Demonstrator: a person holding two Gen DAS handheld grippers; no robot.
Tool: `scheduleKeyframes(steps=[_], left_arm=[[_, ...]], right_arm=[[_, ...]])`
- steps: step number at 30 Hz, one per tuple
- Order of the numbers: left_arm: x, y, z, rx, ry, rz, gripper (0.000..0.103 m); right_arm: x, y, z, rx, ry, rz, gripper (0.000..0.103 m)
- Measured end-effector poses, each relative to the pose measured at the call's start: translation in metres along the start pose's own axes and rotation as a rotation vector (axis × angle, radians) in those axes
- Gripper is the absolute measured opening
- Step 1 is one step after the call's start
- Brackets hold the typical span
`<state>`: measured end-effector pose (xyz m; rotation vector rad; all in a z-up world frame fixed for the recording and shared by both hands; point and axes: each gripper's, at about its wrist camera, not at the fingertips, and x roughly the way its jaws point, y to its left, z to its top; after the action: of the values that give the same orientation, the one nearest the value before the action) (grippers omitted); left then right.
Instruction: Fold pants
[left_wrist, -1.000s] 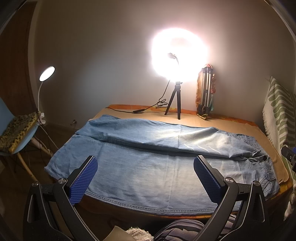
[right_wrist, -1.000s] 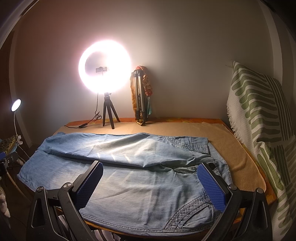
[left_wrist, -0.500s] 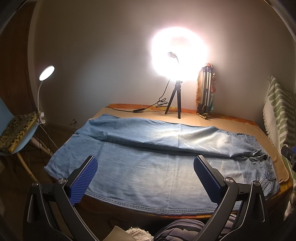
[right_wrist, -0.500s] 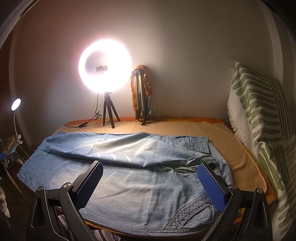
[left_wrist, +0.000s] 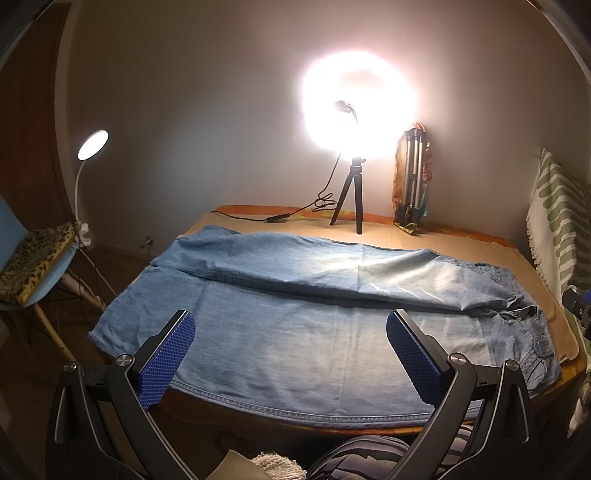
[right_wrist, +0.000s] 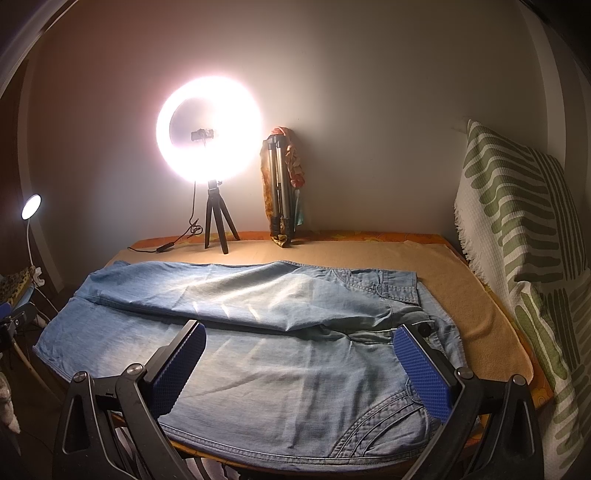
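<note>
The jeans (left_wrist: 295, 332) are spread lengthwise across the table (right_wrist: 480, 306), with the waistband toward the right and the leg ends toward the left. The far leg is laid partly over the near one along the middle, so the garment may be judged as roughly laid out but not yet neatly folded; whether a first fold has been attempted cannot be told. No crosswise fold is seen.

The left gripper (left_wrist: 291, 354) is held above the near edge, with its blue pads spread wide and nothing between them. The right gripper (right_wrist: 299, 365) is held above the hip area, equally wide open and empty. The cloth is touched by neither. Nearly all of the folding is judged as left to be done.
</note>
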<state>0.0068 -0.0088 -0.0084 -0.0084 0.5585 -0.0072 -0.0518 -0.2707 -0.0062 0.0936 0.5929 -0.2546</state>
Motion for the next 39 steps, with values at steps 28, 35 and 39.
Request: scheduleKeyframes(steps=[28, 35, 39], left_arm=[[0.105, 0.061, 0.043, 0.026, 0.113, 0.088, 0.103], [0.146, 0.093, 0.056, -0.035, 0.221, 0.049, 0.103], [0.169, 0.104, 0.066, -0.052, 0.257, 0.024, 0.095]], right_arm=[[0.126, 0.008, 0.096, -0.147, 0.055, 0.229, 0.103], [0.175, 0.03, 0.121, -0.2, 0.103, 0.292, 0.103], [0.203, 0.051, 0.128, -0.261, 0.138, 0.33, 0.103]])
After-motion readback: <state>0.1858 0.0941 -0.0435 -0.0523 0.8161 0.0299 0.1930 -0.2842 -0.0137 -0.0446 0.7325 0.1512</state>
